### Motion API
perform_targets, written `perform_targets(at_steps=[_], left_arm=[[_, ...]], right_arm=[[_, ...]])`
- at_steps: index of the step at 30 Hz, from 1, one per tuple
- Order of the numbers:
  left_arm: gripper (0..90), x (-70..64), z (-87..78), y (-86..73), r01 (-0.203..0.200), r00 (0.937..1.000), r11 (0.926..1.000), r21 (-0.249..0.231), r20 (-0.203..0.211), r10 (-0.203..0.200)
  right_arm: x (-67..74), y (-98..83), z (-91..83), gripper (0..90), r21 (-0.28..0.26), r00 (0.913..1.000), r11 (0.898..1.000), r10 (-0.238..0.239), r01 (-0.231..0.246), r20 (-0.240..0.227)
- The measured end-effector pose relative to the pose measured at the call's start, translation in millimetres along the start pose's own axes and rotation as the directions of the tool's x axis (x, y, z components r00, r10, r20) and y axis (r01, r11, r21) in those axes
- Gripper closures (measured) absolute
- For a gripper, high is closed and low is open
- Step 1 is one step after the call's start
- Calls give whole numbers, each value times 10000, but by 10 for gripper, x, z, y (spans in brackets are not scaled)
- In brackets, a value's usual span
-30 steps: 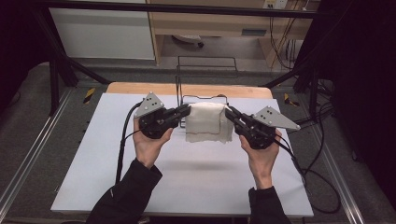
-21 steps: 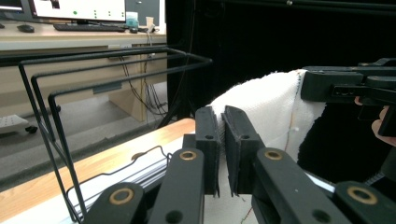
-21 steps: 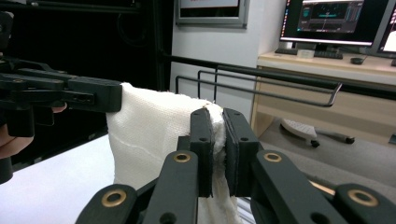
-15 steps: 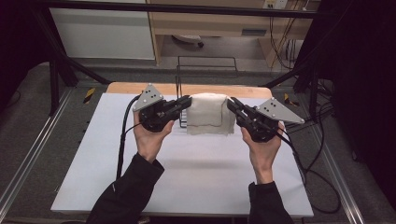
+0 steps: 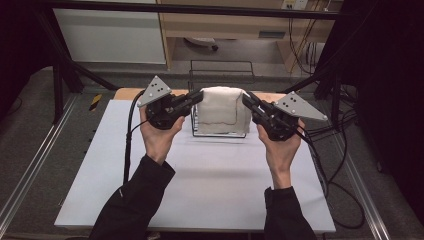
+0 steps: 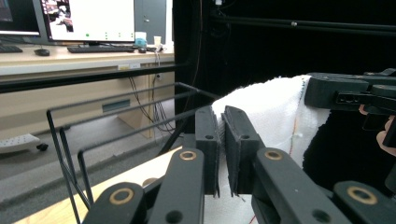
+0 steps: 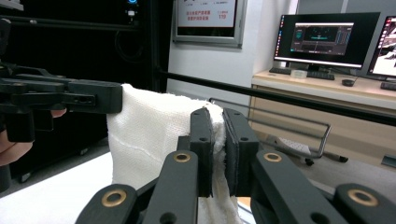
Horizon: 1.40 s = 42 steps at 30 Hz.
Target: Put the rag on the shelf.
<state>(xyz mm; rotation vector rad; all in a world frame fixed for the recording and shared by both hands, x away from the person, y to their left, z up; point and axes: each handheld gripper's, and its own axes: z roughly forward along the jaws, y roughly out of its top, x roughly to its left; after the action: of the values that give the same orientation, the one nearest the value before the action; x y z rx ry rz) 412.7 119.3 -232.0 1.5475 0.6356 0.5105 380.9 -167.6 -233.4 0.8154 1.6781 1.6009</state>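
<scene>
White table sheet point(image 5: 200, 185), grey floor point(image 5: 40, 130), desk monitors point(image 7: 324, 39)

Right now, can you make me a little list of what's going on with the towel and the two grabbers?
thing held: white towel, folded, hanging between the two grippers
left gripper: shut on the towel's left top corner
right gripper: shut on the towel's right top corner
where the towel is: lifted in the air, over the wire rack
wire rack: black, at the far side of the white table
hands: one on each gripper, coming in from the near edge
</scene>
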Motion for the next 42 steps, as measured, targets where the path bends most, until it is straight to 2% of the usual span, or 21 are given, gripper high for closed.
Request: perform_targets(at_steps=[7, 23, 33, 42], left_arm=[[843, 32, 23, 126, -38, 10000, 9997, -259, -13, 38], [843, 113, 93, 425, -272, 9994, 9976, -644, -226, 258], [843, 209, 152, 567, -217, 9993, 9959, -883, -334, 188], [843, 322, 208, 666, -221, 9983, 9949, -981, -566, 165]], right_arm=[[-45, 166, 71, 834, -303, 9998, 9995, -101, 106, 146], [-111, 401, 195, 834, -630, 9993, 9978, -194, 214, 316], [-153, 561, 310, 835, -704, 9978, 9964, -440, 474, 495], [-199, 672, 466, 835, -761, 9977, 9961, -416, 456, 537]])
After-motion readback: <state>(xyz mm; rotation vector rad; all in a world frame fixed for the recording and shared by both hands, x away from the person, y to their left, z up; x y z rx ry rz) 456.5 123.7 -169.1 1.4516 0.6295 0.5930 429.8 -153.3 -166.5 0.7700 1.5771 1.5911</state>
